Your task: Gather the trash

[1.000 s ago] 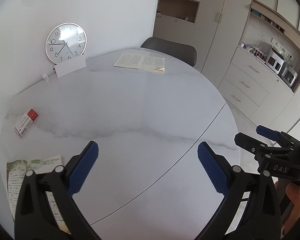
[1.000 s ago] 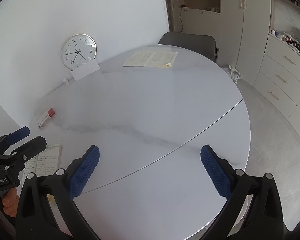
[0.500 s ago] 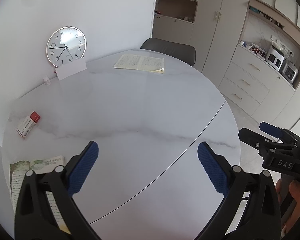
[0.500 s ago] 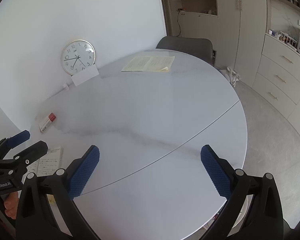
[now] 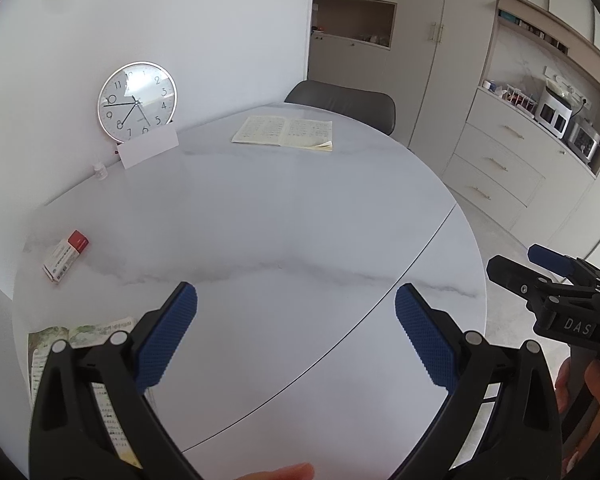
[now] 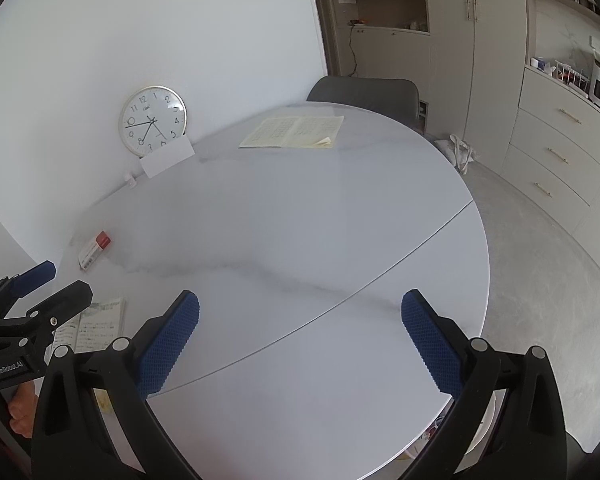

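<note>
Holding both tools high over the round table (image 5: 300,220), I have nothing in either. My left gripper (image 5: 296,336) stands with its fingers spread wide and empty; my right gripper (image 6: 300,340) is spread the same, also empty. Each shows at the edge of the other's view, side by side, well above the tabletop, which suits a survey before committing to a reach.

The likeliest item of trash is the small red-and-white box (image 5: 65,256), lying flat near the left edge of the table, well apart from both tools and nearer the left one. I judge that a job for the left tool.

An open book (image 5: 284,132) lies at the far side, before the grey chair (image 5: 340,102). A printed leaflet (image 5: 80,332) lies at the near left edge, partly hidden under my left tool. A clock (image 5: 137,100) leans against the wall behind a white card (image 5: 148,152). No bin is visible in either view.
</note>
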`<state>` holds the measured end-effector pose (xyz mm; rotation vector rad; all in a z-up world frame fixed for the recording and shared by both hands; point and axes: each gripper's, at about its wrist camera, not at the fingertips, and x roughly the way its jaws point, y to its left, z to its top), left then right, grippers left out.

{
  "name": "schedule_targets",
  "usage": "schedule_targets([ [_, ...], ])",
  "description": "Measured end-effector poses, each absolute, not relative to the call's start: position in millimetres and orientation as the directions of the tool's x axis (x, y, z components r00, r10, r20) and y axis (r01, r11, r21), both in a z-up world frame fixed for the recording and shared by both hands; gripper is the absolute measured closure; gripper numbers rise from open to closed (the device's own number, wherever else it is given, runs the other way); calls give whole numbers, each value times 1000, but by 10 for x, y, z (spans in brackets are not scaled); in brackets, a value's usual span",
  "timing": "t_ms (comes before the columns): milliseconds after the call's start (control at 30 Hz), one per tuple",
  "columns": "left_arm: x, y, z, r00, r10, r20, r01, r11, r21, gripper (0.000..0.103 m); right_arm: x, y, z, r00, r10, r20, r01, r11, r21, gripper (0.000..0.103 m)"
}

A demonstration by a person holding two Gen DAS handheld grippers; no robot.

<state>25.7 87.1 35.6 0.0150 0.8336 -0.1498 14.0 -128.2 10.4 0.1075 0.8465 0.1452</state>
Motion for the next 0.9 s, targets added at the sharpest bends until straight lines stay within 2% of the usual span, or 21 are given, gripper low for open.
schedule_targets([
  [900, 268, 841, 336, 655, -136, -743, 156, 987, -44, 8, 99, -1332, 90, 649, 156, -744, -72, 987, 144, 3],
])
